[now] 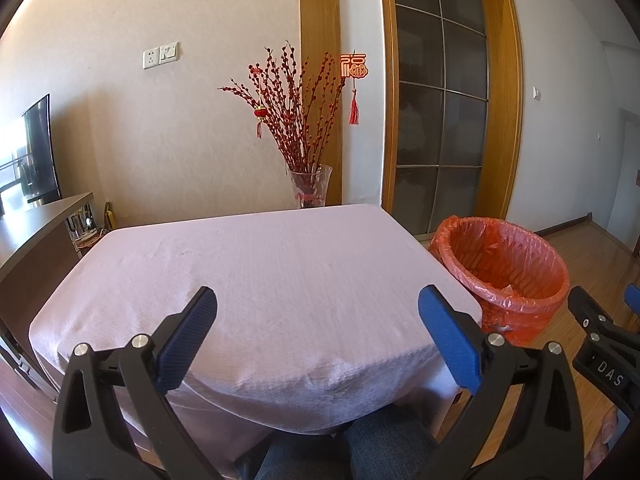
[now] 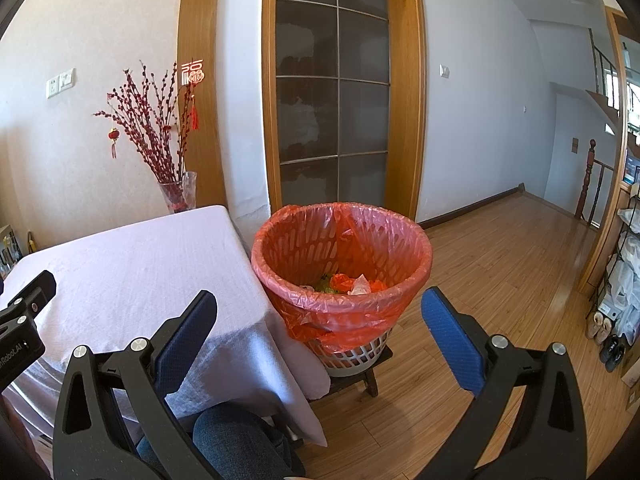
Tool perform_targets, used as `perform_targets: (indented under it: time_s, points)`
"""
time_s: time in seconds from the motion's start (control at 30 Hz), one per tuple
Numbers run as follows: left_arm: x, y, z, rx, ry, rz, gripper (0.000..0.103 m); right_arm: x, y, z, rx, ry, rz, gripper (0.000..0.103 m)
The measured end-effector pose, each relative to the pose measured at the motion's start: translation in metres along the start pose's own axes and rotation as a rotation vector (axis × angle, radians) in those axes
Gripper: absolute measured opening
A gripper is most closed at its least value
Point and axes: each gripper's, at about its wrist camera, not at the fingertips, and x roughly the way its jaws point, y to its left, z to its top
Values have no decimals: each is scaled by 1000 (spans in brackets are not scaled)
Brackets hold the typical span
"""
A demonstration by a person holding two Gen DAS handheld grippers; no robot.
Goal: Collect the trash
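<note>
A white basket with a red-orange plastic liner, the trash bin (image 2: 344, 280), stands on a low dark stool to the right of the table; it also shows in the left wrist view (image 1: 504, 268). Crumpled trash (image 2: 352, 284) lies at its bottom. My left gripper (image 1: 318, 320) is open and empty over the near edge of the table's pale pink cloth (image 1: 248, 264). My right gripper (image 2: 320, 326) is open and empty, in front of the bin and slightly below its rim. No trash shows on the cloth (image 2: 120, 264).
A glass vase with red berry branches (image 1: 308, 184) stands behind the table's far edge. A dark cabinet with a TV (image 1: 36, 152) is at left. Wood floor (image 2: 500, 280) lies right of the bin, with a shoe rack (image 2: 624, 280) at far right. My knees (image 2: 240, 440) are under the table.
</note>
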Motion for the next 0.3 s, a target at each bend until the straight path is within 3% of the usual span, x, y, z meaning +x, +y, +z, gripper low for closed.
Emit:
perform_targets:
  time_s: [0.3]
  points:
    - [1,1,0,-7,8,-4,99,1,-2,1,-1,1,2,101]
